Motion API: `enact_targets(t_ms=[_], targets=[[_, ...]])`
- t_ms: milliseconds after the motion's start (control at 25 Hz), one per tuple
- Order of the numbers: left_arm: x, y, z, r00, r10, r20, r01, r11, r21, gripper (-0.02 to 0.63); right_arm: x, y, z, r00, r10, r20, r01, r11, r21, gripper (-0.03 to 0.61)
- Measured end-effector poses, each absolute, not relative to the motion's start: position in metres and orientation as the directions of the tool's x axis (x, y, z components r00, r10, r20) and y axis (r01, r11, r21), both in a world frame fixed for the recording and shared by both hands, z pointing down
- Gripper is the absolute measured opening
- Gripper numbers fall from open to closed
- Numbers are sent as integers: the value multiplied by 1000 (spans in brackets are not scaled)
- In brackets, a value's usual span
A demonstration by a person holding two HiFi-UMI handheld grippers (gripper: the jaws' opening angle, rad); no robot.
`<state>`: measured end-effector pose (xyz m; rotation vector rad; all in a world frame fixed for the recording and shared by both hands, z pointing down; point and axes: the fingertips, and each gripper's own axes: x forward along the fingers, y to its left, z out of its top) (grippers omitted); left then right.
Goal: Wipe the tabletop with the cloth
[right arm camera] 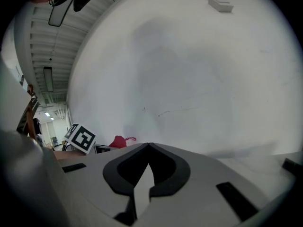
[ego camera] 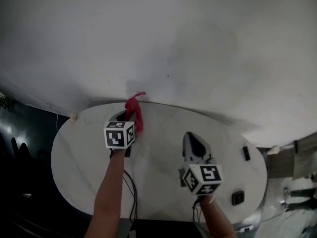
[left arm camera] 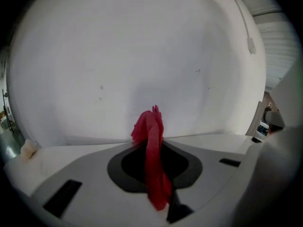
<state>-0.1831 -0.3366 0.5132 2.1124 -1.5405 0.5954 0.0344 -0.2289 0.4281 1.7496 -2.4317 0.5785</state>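
Left gripper view shows the left gripper (left arm camera: 151, 139) with its jaws closed on the cloth (left arm camera: 154, 174): a red strip runs up through the gap between them, and a bunched tuft stands clear past the tips. Beyond that tuft only the white wall (left arm camera: 142, 56) shows and no table surface, so this gripper seems to point at the wall, not down at the top. In the right gripper view the right gripper (right arm camera: 148, 144) has its jaws tip to tip with nothing between them. From the head view it hangs above the table (ego camera: 158, 152), right of the middle and apart from the left gripper, whose marker cube (ego camera: 119, 135) is in sight on the left. There the cloth (ego camera: 134, 114) hangs off the left jaw tips close to the table's far edge, where the top meets the wall. Whether it touches the surface I cannot tell, though it looks lifted, not pressed flat. As for progress, the cloth is in hand, which is the first step. The top shows no streaks or wet marks to say how much has been wiped, so I judge the wiping is mostly or wholly left to do. Two small dark things (ego camera: 246, 153) lie near the right end, well away from the cloth.
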Motion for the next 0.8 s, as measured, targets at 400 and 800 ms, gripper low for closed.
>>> enact_targets(t_ms=[400, 800], targets=[[-161, -279, 445, 315, -835, 452, -949, -294, 118, 58, 51, -200, 394, -337, -914, 224, -932, 290, -219, 3], [-136, -216, 399, 319, -876, 362, -945, -324, 49, 58, 76, -162, 371, -323, -931, 172, -938, 290, -191, 3]])
